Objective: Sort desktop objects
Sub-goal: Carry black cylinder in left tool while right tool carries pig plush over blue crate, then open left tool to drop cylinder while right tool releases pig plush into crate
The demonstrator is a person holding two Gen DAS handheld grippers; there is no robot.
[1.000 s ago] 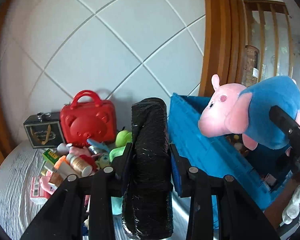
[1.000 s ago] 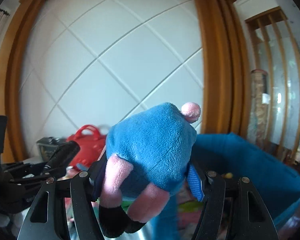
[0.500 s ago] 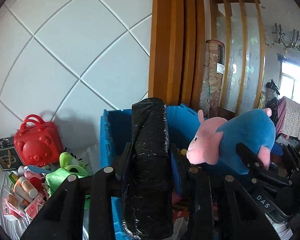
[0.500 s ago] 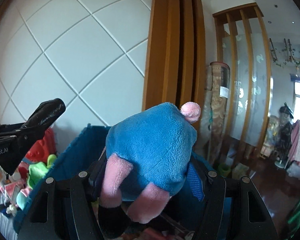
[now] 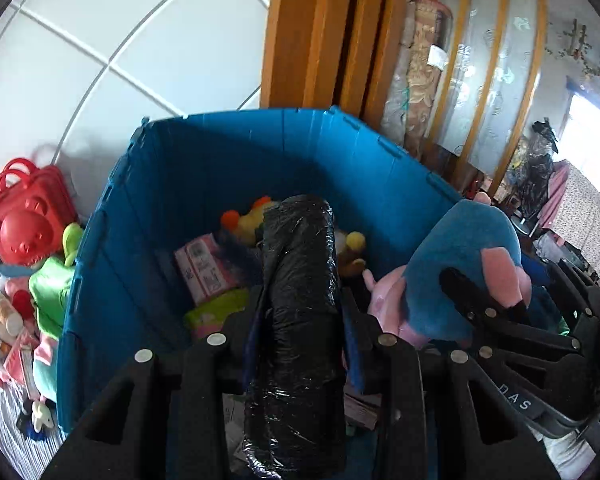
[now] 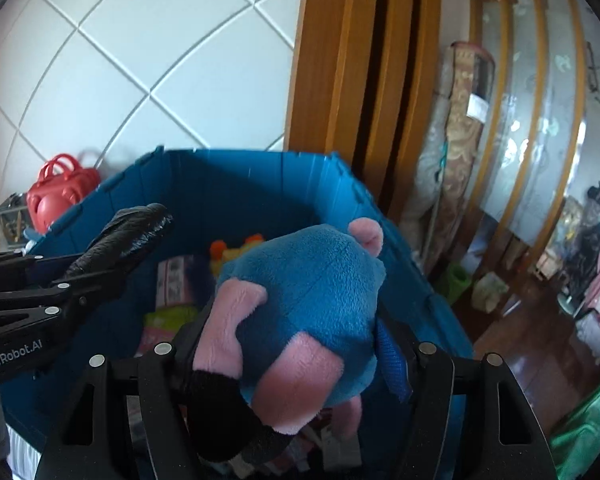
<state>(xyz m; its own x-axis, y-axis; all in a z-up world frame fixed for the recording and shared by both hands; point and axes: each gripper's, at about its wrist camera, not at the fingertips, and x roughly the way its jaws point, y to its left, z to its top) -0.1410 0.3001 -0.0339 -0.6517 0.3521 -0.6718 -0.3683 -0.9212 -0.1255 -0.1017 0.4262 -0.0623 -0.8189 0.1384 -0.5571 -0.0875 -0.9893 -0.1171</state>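
Observation:
My left gripper [image 5: 300, 320] is shut on a black plastic-wrapped roll [image 5: 296, 320] and holds it over the open blue bin [image 5: 204, 184]. The roll also shows in the right wrist view [image 6: 128, 236]. My right gripper [image 6: 300, 332] is shut on a blue and pink plush pig [image 6: 304, 304], held over the right side of the bin [image 6: 236, 196]. The plush also shows in the left wrist view [image 5: 456, 272]. Inside the bin lie a pink box [image 5: 204, 268], a yellow plush toy [image 5: 252, 220] and other items.
A red bear-shaped case [image 5: 24, 224], a green plush [image 5: 52, 292] and several small bottles and boxes [image 5: 4, 340] lie on the table left of the bin. A white tiled wall and wooden frame [image 5: 320, 32] stand behind it.
Both grippers swung right from the clutter on the table to above the bin and tilted down, so its inside now shows. Both kept their hold.

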